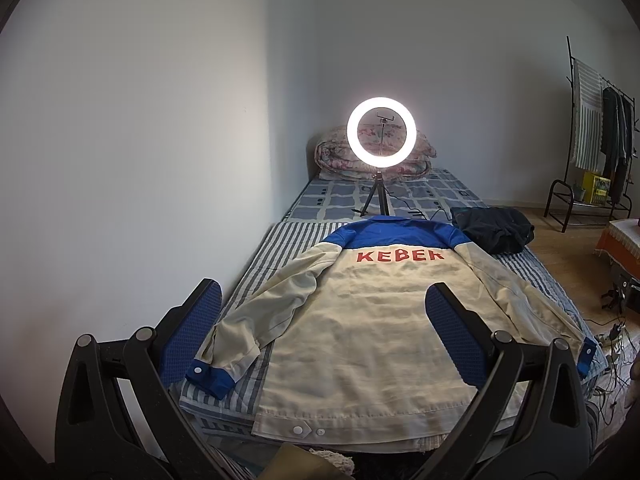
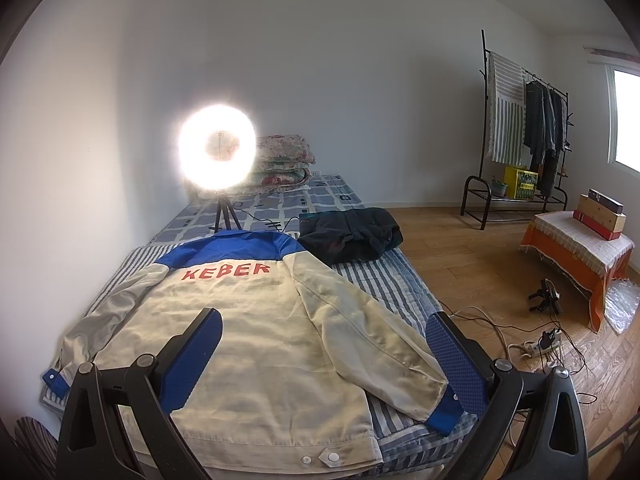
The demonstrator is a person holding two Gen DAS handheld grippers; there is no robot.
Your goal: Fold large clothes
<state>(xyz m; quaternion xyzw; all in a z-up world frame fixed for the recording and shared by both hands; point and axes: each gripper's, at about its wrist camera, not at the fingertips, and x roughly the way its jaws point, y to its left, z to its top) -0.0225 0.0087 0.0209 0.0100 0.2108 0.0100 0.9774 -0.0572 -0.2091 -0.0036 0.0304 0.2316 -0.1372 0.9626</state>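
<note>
A cream work jacket (image 1: 360,320) (image 2: 248,344) with a blue yoke, blue cuffs and red lettering lies back-up and spread flat on the striped bed sheet (image 1: 260,264) (image 2: 384,284). Both sleeves lie out to the sides, cuffs toward the near edge. My left gripper (image 1: 324,308) hovers open above the jacket's lower left half, nothing between its blue pads (image 1: 188,336). My right gripper (image 2: 324,340) is open too, over the lower right half near the right sleeve's blue cuff (image 2: 444,416).
A lit ring light (image 1: 381,132) (image 2: 217,147) on a small tripod stands on the bed beyond the collar. A dark folded garment (image 1: 494,227) (image 2: 350,234) lies to its right. A wall runs along the bed's left. Cables, a power strip (image 2: 540,346), a clothes rack (image 2: 520,128) occupy the floor.
</note>
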